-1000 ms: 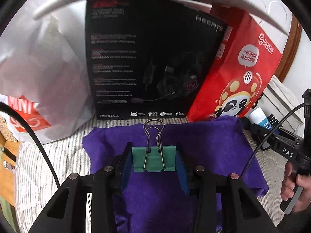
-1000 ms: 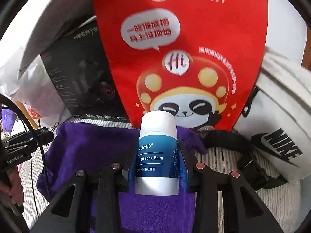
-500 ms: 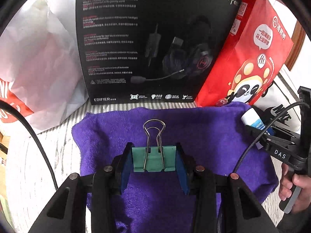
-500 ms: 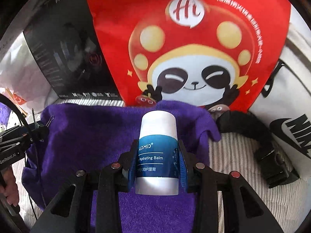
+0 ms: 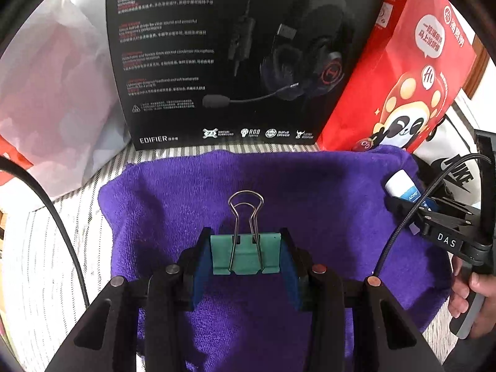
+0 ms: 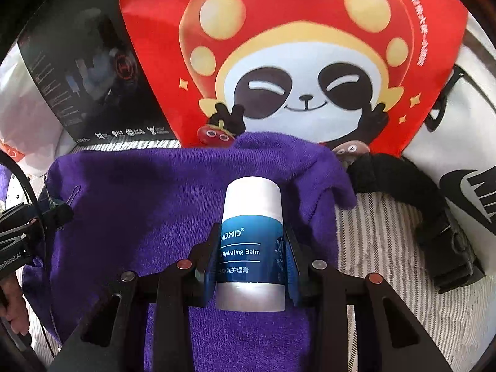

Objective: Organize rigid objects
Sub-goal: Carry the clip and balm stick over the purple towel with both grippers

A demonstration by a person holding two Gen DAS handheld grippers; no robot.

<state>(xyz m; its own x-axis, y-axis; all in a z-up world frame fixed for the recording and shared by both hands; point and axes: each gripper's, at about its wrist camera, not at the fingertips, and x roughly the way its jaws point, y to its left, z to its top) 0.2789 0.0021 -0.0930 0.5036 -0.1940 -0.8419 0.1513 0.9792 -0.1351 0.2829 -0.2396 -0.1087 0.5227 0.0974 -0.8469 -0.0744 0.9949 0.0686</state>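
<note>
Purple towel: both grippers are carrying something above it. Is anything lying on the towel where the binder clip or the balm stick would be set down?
Nothing visible. The purple towel lies bare under the left gripper shut on the green binder clip and under the right gripper shut on the balm stick. The boxes and bags stand behind its far edge.

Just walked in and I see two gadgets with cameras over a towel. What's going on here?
A person is sorting small items with a handheld gripper in each hand. The left gripper is clamped on a green binder clip, and the right gripper is clamped on a white and blue balm tube. Both hang over a purple towel spread in front of a black headset box and a red panda bag. Neither item is set down yet.
</note>
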